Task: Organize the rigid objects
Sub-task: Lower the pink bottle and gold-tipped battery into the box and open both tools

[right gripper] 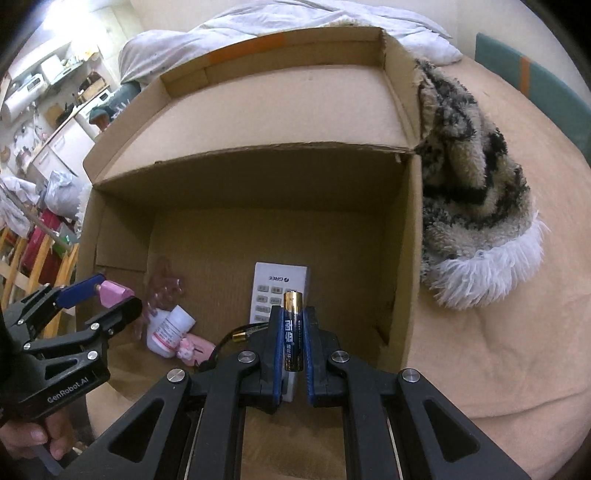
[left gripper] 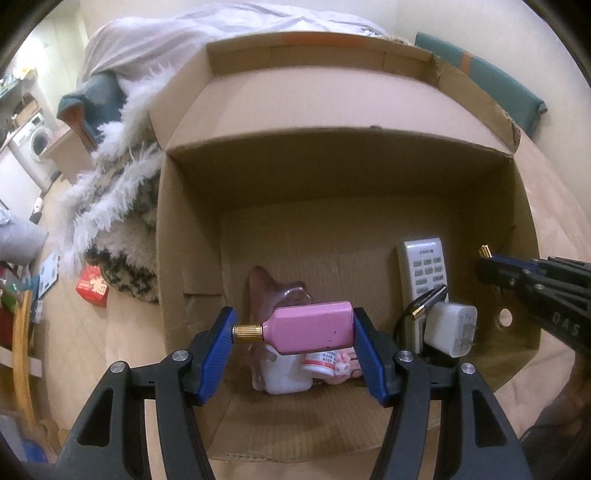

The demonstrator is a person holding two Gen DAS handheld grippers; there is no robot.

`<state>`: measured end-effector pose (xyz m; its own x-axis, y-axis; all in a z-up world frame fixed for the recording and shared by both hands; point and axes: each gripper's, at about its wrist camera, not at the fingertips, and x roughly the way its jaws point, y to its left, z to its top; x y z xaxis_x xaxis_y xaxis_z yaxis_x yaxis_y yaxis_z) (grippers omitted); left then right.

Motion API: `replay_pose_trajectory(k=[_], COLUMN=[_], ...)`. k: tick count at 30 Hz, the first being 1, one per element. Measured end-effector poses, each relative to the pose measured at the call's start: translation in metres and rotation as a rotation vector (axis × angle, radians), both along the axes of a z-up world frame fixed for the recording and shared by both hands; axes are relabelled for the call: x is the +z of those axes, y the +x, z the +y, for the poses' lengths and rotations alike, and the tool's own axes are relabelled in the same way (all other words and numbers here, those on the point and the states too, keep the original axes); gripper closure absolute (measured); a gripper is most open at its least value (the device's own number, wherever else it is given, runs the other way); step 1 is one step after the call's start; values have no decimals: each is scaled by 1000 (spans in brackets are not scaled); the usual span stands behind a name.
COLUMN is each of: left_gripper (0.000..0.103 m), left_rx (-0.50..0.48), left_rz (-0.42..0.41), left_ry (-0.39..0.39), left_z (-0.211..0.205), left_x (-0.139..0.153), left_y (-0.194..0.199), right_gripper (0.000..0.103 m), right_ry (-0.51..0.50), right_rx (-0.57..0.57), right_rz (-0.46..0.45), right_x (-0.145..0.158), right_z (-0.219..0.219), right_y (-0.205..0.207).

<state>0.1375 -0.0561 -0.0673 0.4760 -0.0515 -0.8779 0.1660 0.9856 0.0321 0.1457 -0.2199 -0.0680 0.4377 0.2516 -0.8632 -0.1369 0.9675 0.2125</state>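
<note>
My left gripper point(left gripper: 293, 332) is shut on a pink bottle point(left gripper: 310, 326) with a gold neck, held sideways above the open cardboard box point(left gripper: 332, 166). My right gripper point(right gripper: 293, 332) is shut on a blue and gold battery point(right gripper: 293, 330), held upright over the box's near edge. In the box lie a white remote point(left gripper: 424, 266), a white charger plug point(left gripper: 452, 330) with a cable, a white pill bottle point(right gripper: 170, 330), a small pink toy point(right gripper: 192, 349) and a clear pinkish item point(left gripper: 266, 288). The right gripper also shows at the right of the left wrist view point(left gripper: 487, 258).
The box stands on a beige cushioned surface point(right gripper: 498, 332). A furry black-and-white blanket point(right gripper: 472, 192) lies against the box's side. A teal cushion point(left gripper: 498, 85) and white bedding point(left gripper: 221, 29) are behind. A red packet point(left gripper: 92, 290) lies on the floor at left.
</note>
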Motion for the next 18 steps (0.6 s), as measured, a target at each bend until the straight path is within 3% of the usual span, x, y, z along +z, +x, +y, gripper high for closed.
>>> replay_pose_trajectory(k=[18], left_gripper=[44], left_rx=[2], left_rz=[32], left_ry=[12], left_z=[2], left_x=[-9], left_y=[3], right_gripper=[92], right_ry=[-27], right_rx=[16], right_rz=[32], right_x=[-6], right_z=[5], right_y=[-2])
